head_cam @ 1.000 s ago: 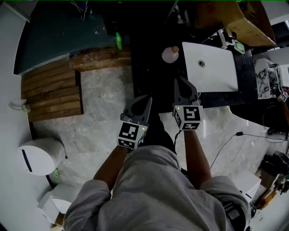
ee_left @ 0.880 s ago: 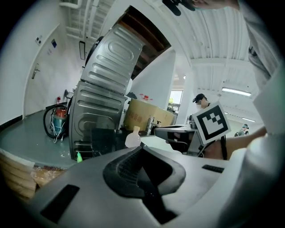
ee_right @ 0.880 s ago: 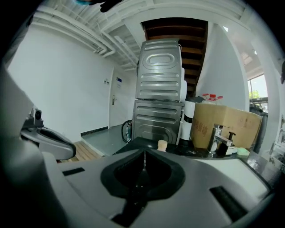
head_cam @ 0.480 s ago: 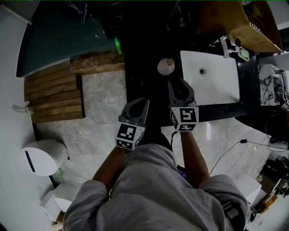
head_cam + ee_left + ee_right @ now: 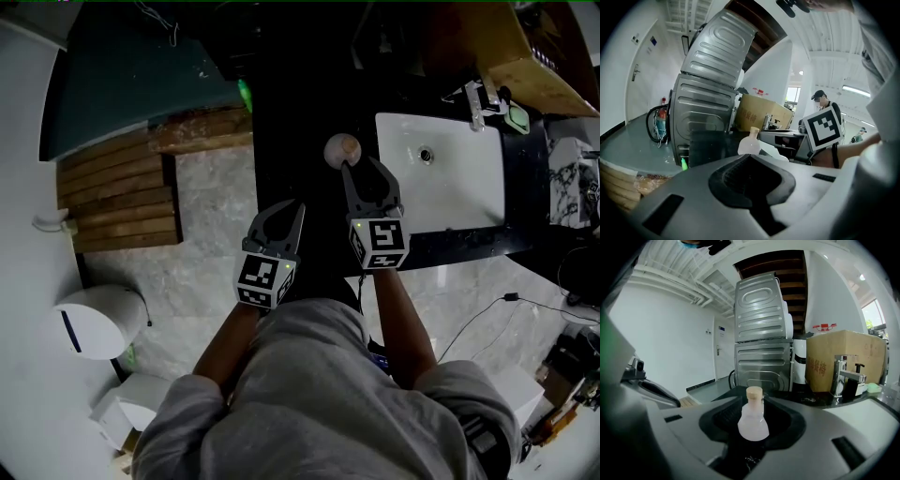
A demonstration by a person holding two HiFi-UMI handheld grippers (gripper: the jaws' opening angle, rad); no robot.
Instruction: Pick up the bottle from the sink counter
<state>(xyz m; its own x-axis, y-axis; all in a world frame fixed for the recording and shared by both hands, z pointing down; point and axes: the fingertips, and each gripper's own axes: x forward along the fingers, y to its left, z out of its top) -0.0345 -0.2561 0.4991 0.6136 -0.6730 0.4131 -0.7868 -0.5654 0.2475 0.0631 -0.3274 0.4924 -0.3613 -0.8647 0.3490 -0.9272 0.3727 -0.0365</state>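
Right gripper (image 5: 364, 169) closer to bottle (image 5: 342, 150) than second ago, jaws just opening, now spread, nothing pinched. Left gripper (image 5: 286, 211) closed, empty. Bottle upright between counter (image 5: 309, 122) left edge and sink (image 5: 450, 202). Risk: head view dim, bottle maybe off-centre; fingertip nudge topples it.

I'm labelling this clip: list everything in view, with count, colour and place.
Small translucent round-bellied bottle with cork-coloured stopper: one, whitish, on glossy black counter, left of basin.
White rectangular sink basin: one, white, set in counter.
Chrome tap: one, silver, behind basin.
Brown cardboard box: one, brown, beyond tap.
Slatted wooden platform: one, brown, floor at left.
Left claw: one, grey, shut, empty.
Right claw: one, grey, jaws just been opening, bottle just beyond its tips, ungripped.
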